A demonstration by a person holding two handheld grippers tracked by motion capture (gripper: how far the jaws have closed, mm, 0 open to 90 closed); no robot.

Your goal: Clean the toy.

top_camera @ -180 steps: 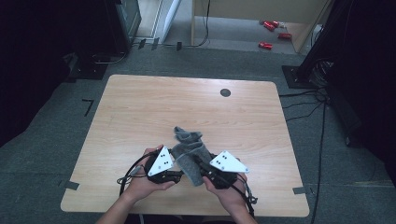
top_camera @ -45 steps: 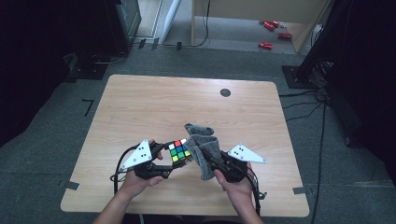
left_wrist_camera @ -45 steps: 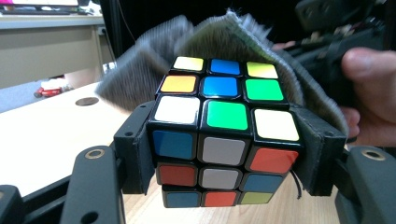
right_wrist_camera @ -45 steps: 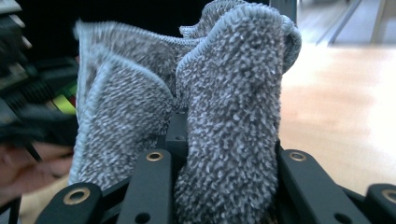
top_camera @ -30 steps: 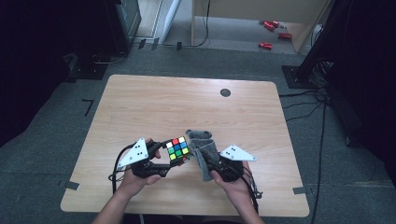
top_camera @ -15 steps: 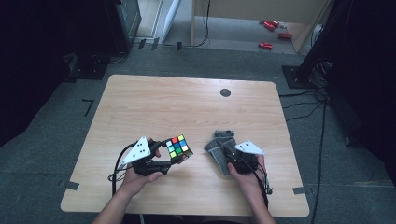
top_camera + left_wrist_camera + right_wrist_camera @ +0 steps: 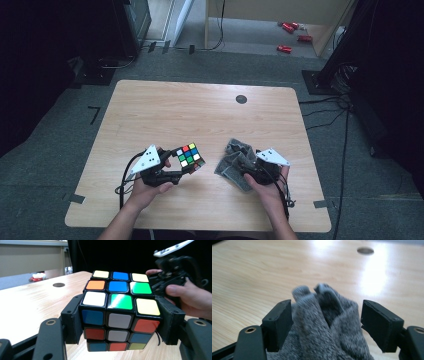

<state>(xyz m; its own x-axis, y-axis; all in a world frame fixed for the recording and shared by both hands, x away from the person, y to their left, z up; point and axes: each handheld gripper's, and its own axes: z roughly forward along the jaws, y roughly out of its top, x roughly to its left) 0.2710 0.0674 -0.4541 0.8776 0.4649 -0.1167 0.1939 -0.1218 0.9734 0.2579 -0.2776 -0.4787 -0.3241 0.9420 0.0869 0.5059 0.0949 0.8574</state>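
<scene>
My left gripper (image 7: 184, 166) is shut on a scrambled Rubik's cube (image 7: 188, 155), held just above the wooden table (image 7: 200, 115). In the left gripper view the pads (image 7: 72, 320) press both sides of the cube (image 7: 120, 312). A crumpled grey cloth (image 7: 234, 163) lies on the table to the right of the cube. My right gripper (image 7: 248, 169) has its jaws around it. Those jaws have just been opening. In the right gripper view the cloth (image 7: 324, 327) bulges between them, and the right pad (image 7: 380, 323) stands clear of it.
A small dark round insert (image 7: 241, 99) sits in the table near its far edge. Cables trail from both grippers over the near edge. Red objects (image 7: 290, 30) lie on the floor beyond the table. The other hand and its gripper (image 7: 175, 270) show past the cube.
The right gripper carried the grey cloth to the right, away from the cube, set it down on the table and opened its jaws. The left gripper stayed put with the cube.
</scene>
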